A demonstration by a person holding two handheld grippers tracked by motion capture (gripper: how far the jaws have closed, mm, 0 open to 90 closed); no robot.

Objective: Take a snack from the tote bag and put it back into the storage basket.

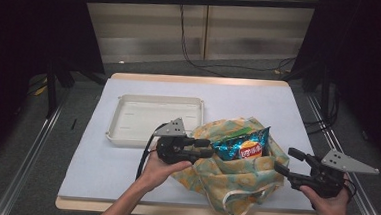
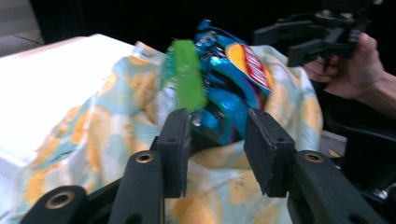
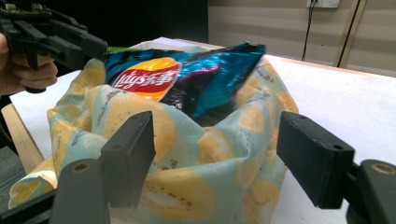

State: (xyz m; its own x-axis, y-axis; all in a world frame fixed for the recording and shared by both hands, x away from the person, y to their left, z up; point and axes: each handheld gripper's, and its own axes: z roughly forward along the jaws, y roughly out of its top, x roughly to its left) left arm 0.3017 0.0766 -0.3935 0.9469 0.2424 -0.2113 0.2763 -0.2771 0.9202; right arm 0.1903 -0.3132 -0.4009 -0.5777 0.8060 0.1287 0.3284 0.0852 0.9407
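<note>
Lying between left jaws: chip bag [image 2: 224,88]

surface: table [image 1: 123,183], wooden edge, covered by pale cloth | on it, far left: white tray [image 1: 122,133], shallow, upright | near right: patterned cloth bag [image 1: 234,183], slumped, mouth open, just beside tray's right end | chip packet [image 1: 241,145] inside bag, not on table
</note>
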